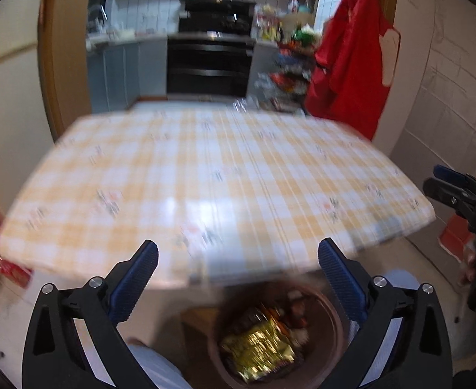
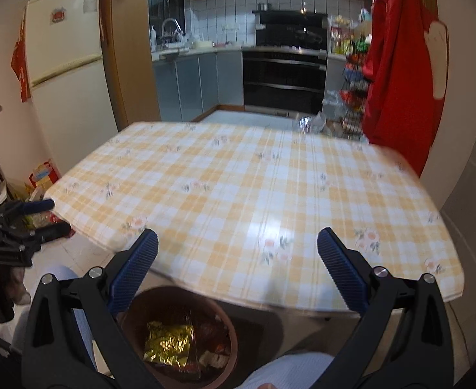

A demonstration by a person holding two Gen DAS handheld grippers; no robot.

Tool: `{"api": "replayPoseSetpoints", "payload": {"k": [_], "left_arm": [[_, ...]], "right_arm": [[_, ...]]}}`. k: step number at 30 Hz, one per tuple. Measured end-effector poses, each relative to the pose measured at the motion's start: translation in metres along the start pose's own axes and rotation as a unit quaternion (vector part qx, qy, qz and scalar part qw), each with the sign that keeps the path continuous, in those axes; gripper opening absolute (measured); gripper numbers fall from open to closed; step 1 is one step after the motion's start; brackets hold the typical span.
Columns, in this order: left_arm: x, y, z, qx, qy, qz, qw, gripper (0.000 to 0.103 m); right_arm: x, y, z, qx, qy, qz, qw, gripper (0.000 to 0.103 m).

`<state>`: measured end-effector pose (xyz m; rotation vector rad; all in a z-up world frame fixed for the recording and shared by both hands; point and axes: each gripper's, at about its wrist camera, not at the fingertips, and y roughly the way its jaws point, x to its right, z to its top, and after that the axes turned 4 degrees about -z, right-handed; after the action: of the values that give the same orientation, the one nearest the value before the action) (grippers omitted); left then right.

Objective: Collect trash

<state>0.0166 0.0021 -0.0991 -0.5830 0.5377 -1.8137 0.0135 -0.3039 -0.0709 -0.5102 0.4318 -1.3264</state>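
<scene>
You are holding both grippers, left (image 1: 238, 256) and right (image 2: 238, 246), with fingers spread wide and nothing between them, above the round brown plastic trash bin (image 2: 228, 327). A crumpled gold foil wrapper (image 2: 168, 343) is lying inside it, below the yellow checked tablecloth's (image 2: 254, 188) edge.

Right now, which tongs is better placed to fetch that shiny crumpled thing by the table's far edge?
Probably right. Left tongs and right tongs both hang open, empty, over the bin, but the crumpled thing lies toward the table's right side.
</scene>
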Motion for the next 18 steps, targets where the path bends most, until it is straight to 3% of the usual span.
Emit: {"api": "replayPoseSetpoints", "payload": {"k": [3, 10, 18], "left_arm": [[-0.001, -0.02, 0.03, 0.042, 0.018, 0.033, 0.9984, 0.097], [0.003, -0.066, 0.084, 0.125, 0.036, 0.064, 0.9894, 0.097], [0.02, -0.087, 0.1, 0.15, 0.053, 0.066, 0.985, 0.097]], "right_arm": [[0.0, -0.012, 0.022, 0.024, 0.001, -0.004, 1.0, 0.097], [-0.002, -0.042, 0.063, 0.067, 0.011, 0.0, 0.998, 0.097], [0.002, -0.055, 0.078, 0.082, 0.026, -0.02, 0.996, 0.097]]}}
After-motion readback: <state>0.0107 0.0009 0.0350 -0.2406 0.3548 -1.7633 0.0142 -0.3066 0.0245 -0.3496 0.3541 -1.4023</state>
